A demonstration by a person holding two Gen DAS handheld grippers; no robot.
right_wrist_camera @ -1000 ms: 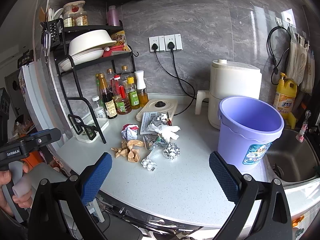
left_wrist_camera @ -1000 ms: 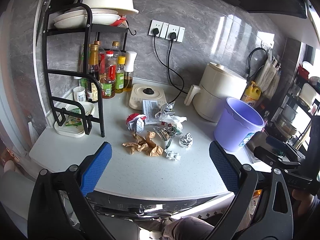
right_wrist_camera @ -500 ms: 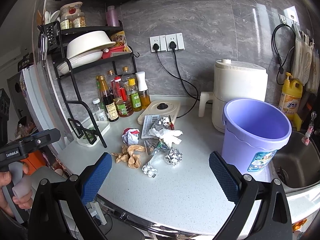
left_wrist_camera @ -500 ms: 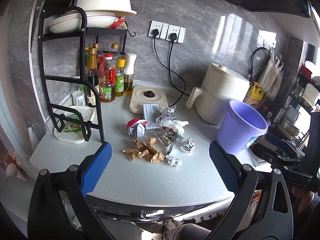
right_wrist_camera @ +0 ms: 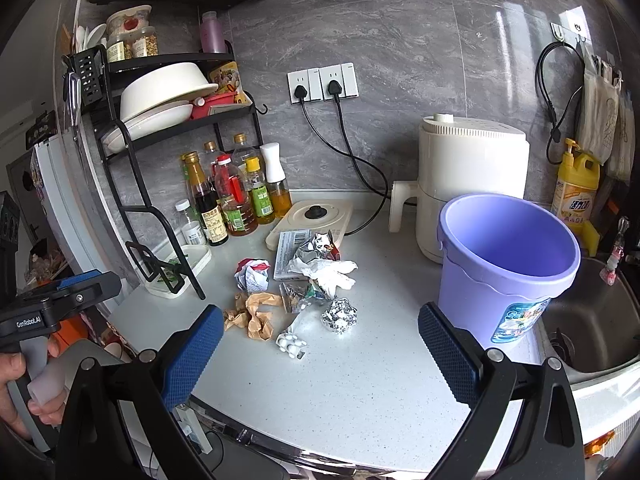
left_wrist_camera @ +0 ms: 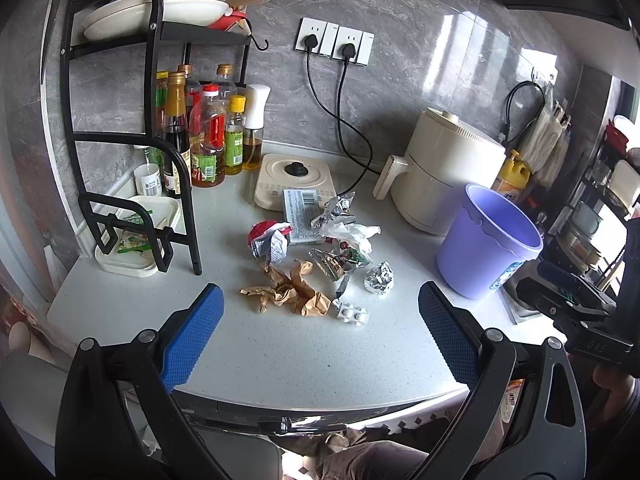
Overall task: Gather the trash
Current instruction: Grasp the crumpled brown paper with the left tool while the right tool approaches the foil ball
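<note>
A home kitchen is shown: a white speckled countertop [right_wrist_camera: 360,380] is backed by a grey marbled wall with plugged-in sockets [right_wrist_camera: 322,83]. A black rack [left_wrist_camera: 120,132] is stacked with bowls and plates, with oil and sauce bottles [right_wrist_camera: 228,196] beside it. A cream countertop appliance [right_wrist_camera: 468,176], a steel sink [right_wrist_camera: 588,320] and a yellow detergent bottle [right_wrist_camera: 574,188] are seen nearby.

Crumpled brown paper [left_wrist_camera: 286,293] just ahead between the open jaws, crumpled silver foil ball [left_wrist_camera: 379,277] right of it, purple plastic bucket [left_wrist_camera: 486,242] further right, beyond the right jaw.
</note>
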